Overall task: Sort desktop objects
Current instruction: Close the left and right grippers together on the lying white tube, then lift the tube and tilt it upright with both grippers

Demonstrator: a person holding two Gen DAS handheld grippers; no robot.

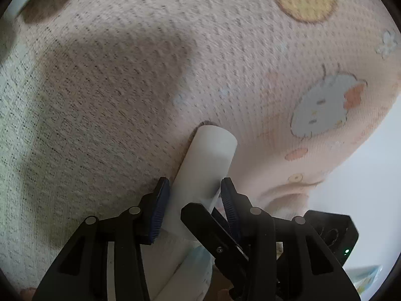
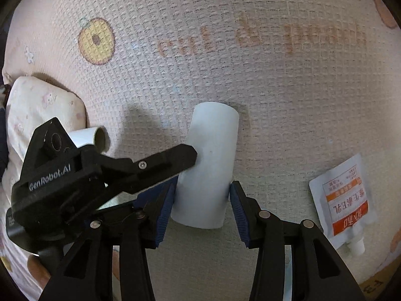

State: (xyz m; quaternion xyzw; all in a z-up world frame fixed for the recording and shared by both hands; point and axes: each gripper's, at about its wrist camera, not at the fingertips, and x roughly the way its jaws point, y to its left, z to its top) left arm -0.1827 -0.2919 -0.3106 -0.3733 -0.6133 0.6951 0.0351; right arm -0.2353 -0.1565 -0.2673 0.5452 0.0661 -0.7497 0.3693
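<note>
A white rolled sheet forms a long tube (image 1: 205, 165), with its other end showing in the right wrist view (image 2: 208, 165). My left gripper (image 1: 193, 200) is shut on one end of it, blue pads pressing both sides. My right gripper (image 2: 203, 203) has its pads against the other end of the tube. The right gripper's finger (image 1: 213, 228) crosses in front of the left one, and the left gripper's body (image 2: 75, 175) shows at the left of the right wrist view. The tube lies low over a pink woven mat (image 2: 275, 100).
A white and orange spout pouch (image 2: 343, 200) lies on the mat at the right. A cream patterned pillow (image 2: 37, 110) sits at the left edge. The mat carries cartoon prints, a yellow fruit (image 2: 96, 41) and a white cat face (image 1: 323, 107). The mat's edge (image 1: 351, 155) runs at the right.
</note>
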